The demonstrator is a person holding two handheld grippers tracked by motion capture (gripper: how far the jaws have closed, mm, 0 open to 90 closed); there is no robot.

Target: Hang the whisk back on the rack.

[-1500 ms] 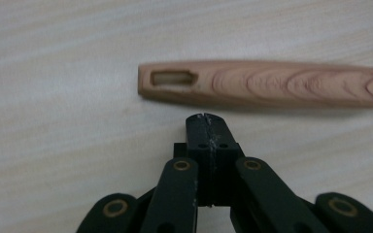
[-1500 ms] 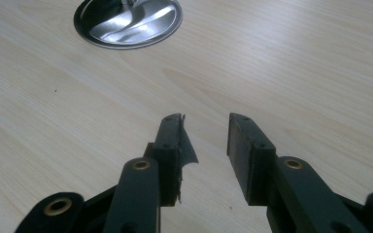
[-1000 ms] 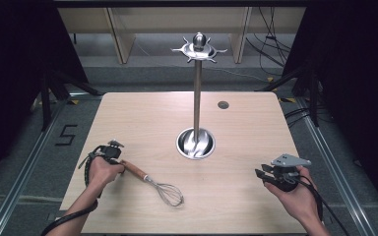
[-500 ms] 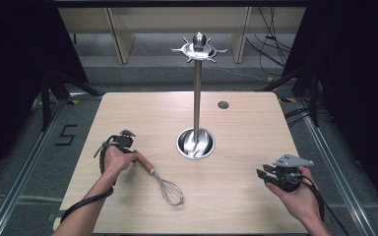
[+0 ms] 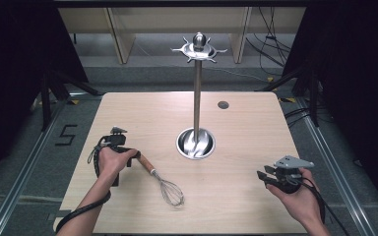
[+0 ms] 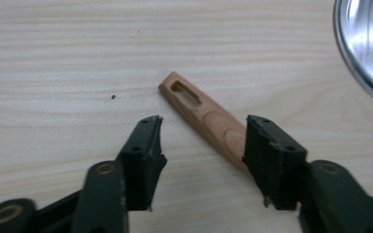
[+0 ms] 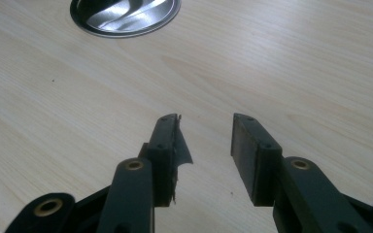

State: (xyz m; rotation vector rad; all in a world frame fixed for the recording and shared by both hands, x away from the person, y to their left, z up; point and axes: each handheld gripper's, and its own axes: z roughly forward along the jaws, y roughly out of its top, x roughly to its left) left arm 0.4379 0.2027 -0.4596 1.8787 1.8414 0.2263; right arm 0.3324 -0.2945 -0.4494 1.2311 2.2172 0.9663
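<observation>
Here, left claw just released around whisk handle, right claw parting, empty.

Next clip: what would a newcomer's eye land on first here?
Probably the tall steel utensil stand, rising from its round base at the table's centre with bare hooks on top. Next, the whisk lying near the front left, its wooden handle between the jaws of the left gripper, which have just been opening and do not press on it. The right gripper hovers open at the front right, holding nothing.
</observation>
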